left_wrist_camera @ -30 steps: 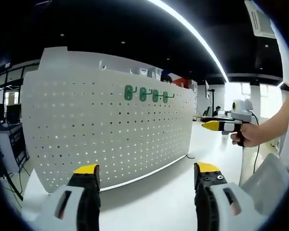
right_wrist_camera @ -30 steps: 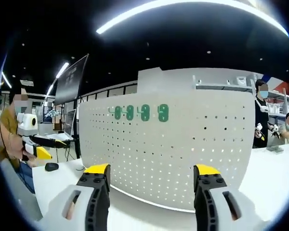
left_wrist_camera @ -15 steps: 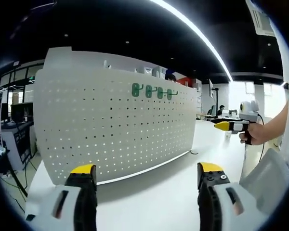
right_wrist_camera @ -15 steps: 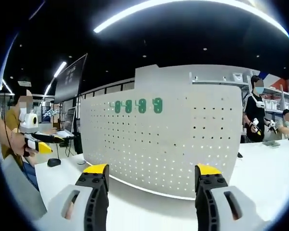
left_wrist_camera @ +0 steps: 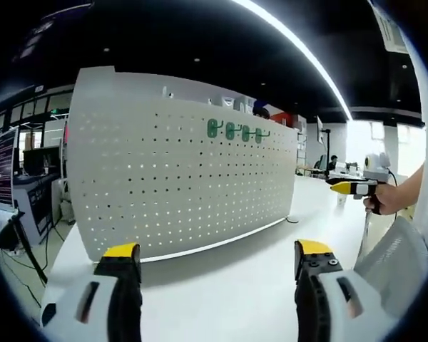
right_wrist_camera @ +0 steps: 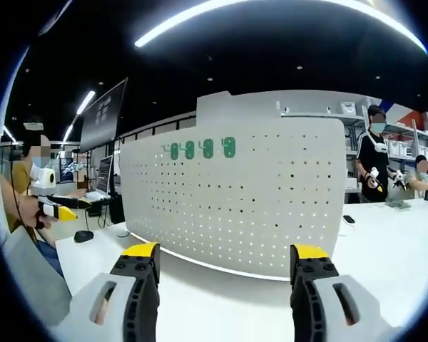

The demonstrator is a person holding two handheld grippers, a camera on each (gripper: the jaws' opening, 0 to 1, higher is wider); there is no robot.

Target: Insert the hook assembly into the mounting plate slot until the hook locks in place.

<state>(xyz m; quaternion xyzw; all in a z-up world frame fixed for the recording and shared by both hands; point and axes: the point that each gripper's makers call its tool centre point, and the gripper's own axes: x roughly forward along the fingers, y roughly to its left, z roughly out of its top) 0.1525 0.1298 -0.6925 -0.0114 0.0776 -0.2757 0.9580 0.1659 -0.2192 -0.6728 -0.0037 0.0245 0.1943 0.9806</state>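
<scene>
Hanging in a row near the upper edge of the upright white perforated pegboard panel (left_wrist_camera: pixel 178 178) (right_wrist_camera: pixel 235 203): four green plastic hooks (left_wrist_camera: pixel 237 132) (right_wrist_camera: pixel 199 149). Standing on the white table (left_wrist_camera: pixel 228 285) (right_wrist_camera: pixel 221 303). Yellow-tipped fingers of left gripper (left_wrist_camera: pixel 212 258) and right gripper (right_wrist_camera: pixel 221 256) spread wide, holding nothing, well short of the panel.
</scene>
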